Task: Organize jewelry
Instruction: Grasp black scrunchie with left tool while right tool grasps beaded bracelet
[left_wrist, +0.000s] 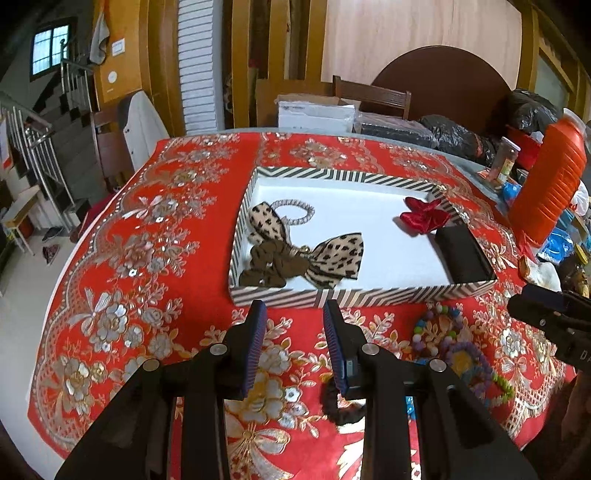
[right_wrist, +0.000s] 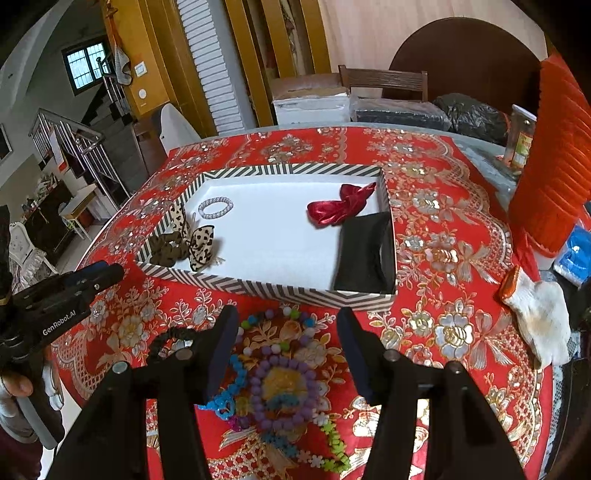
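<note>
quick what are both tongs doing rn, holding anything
Left tongs: open, nothing between the pads, hovering near the striped box.
Right tongs: open and empty, poised above the bead bracelets on the tablecloth.

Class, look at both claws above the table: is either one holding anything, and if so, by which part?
Nothing is held. The left claw and the right claw both stand open and empty.

Left gripper (left_wrist: 293, 317) angled downward, jaws parted with nothing between them, right gripper (right_wrist: 288, 325) likewise, jaws wider
</note>
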